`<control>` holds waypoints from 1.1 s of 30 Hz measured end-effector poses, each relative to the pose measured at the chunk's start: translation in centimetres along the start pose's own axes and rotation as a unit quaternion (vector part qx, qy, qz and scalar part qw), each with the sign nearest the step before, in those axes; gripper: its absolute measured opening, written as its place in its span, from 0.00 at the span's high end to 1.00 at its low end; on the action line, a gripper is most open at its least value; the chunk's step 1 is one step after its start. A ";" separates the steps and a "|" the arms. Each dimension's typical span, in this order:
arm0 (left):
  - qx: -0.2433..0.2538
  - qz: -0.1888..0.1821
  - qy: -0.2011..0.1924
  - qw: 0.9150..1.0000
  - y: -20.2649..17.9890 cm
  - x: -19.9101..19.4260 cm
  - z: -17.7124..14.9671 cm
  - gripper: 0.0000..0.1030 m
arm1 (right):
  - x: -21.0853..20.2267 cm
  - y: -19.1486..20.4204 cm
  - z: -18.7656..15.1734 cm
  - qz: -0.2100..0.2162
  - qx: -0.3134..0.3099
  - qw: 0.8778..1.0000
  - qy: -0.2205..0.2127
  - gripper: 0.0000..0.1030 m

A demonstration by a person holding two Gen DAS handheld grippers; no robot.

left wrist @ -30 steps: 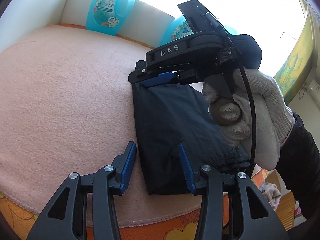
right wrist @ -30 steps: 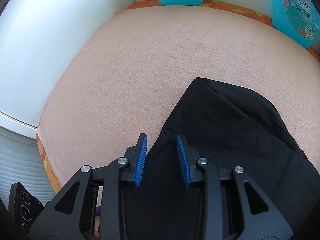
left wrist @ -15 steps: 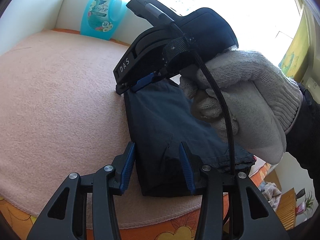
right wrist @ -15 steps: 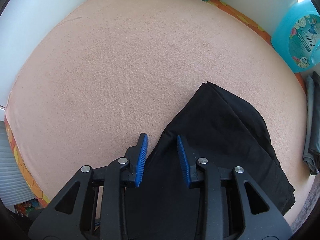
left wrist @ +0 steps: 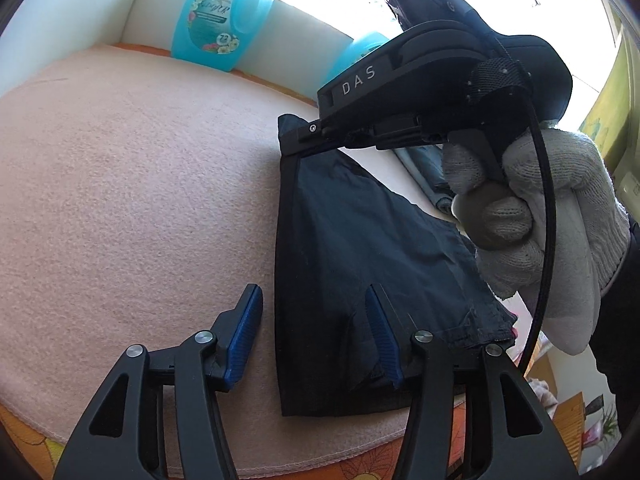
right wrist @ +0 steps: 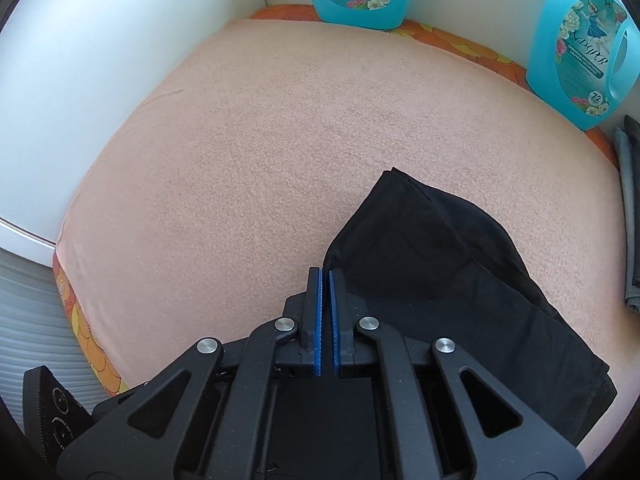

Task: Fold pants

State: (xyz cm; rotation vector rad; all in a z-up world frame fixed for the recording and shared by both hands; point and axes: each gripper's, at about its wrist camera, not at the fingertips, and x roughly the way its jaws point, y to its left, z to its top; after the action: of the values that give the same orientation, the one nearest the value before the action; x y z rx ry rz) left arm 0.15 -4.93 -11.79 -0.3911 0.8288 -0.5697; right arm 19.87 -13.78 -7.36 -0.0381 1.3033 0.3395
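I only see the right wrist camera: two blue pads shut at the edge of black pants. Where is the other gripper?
Observer: The left gripper is open, with one pad on each side of the pants' left edge, nearer the person.
Operator: Who holds mine?
Observer: A hand in a white knit glove holds the right gripper.
Operator: How does the pants' near end lie?
Observer: Flat, close to the blanket's front edge.

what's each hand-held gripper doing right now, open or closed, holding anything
Left hand-held gripper: open, astride the near edge of the black pants, not pinching.
Right hand-held gripper: shut on the pants' edge.
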 end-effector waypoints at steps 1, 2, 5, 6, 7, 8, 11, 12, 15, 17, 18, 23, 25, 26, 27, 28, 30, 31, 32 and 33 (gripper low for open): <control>-0.002 -0.005 0.001 1.000 0.0 0.0 -0.1 0.68 | -0.3 0.0 -0.1 0.002 0.001 1.000 -0.002 0.97; 0.000 -0.003 -0.001 1.000 -0.1 0.0 -0.2 0.74 | -0.5 0.0 -0.1 0.003 -0.001 1.000 -0.004 0.97; 0.006 -0.011 -0.013 1.000 -0.9 -0.5 -0.3 0.79 | -1.1 0.0 0.0 0.002 -0.014 1.000 -0.005 0.96; 0.010 -0.011 -0.016 1.000 -1.1 -0.7 -0.3 0.80 | -0.8 -0.5 0.5 0.003 -0.007 1.000 -0.003 0.96; 0.014 -0.012 -0.018 1.000 -1.1 -0.5 0.4 0.80 | -0.8 -0.7 0.6 0.003 -0.003 1.000 0.002 0.92; 0.018 -0.012 -0.020 1.000 -1.3 -0.7 0.4 0.80 | -0.7 -0.7 0.7 0.001 -0.002 1.000 0.006 0.83; 0.028 -0.016 -0.025 0.999 -2.2 -0.9 0.5 0.80 | -0.5 -0.1 0.9 -0.014 -0.014 1.000 0.015 0.63; 0.032 -0.018 -0.026 0.999 -2.5 -1.0 0.5 0.80 | -0.4 0.2 0.8 -0.017 -0.017 1.000 0.020 0.63; 0.045 -0.021 -0.030 0.998 -3.4 -1.3 0.4 0.80 | 0.0 0.6 0.6 -0.010 -0.016 0.999 0.045 0.63; 0.052 -0.025 -0.030 0.998 -3.9 -1.5 0.4 0.82 | 0.2 0.7 0.4 -0.015 -0.017 0.999 0.049 0.63; 0.056 -0.026 -0.031 0.998 -4.0 -1.8 0.3 0.83 | 0.2 0.7 0.3 -0.020 -0.020 0.998 0.050 0.63; 0.068 -0.035 -0.031 0.997 -5.0 -2.0 0.3 0.84 | -0.9 -0.8 -0.4 -0.013 0.002 0.999 0.029 0.86; 0.073 -0.043 -0.030 0.996 -5.6 -2.0 0.3 0.84 | -1.9 -1.3 -0.9 -0.009 0.004 1.000 0.014 0.92; 0.075 -0.049 -0.030 0.996 -5.9 -2.0 0.4 0.84 | -2.6 -1.6 -1.2 -0.007 0.005 1.000 0.003 0.93; 0.080 -0.054 -0.029 0.995 -6.4 -2.0 0.4 0.84 | -3.4 -2.0 -1.6 -0.004 0.009 1.000 -0.007 0.93; 0.084 -0.059 -0.028 0.994 -6.6 -1.8 0.9 0.84 | -4.2 -2.4 -1.9 0.002 0.015 1.000 -0.017 0.94; 0.094 -0.071 -0.028 0.993 -7.7 -1.8 1.0 0.84 | -6.1 -3.6 -2.7 0.011 0.028 0.999 -0.039 0.94; 0.100 -0.077 -0.027 0.992 -8.3 -1.8 1.1 0.84 | -7.0 -4.2 -3.1 0.015 0.033 0.998 -0.050 0.95; 0.106 -0.083 -0.026 0.991 -8.9 -1.8 1.3 0.84 | -8.0 -4.9 -3.6 0.018 0.039 0.997 -0.061 0.95; 0.111 -0.090 -0.026 0.989 -9.6 -1.8 1.3 0.84 | -8.9 -5.6 -4.2 0.019 0.045 0.996 -0.072 0.95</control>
State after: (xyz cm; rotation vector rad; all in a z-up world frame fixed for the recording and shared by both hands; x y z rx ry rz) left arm -2.88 -11.17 -4.81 -0.2768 0.6760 -0.8090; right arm 15.51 -22.03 -0.99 0.0859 1.1767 0.3097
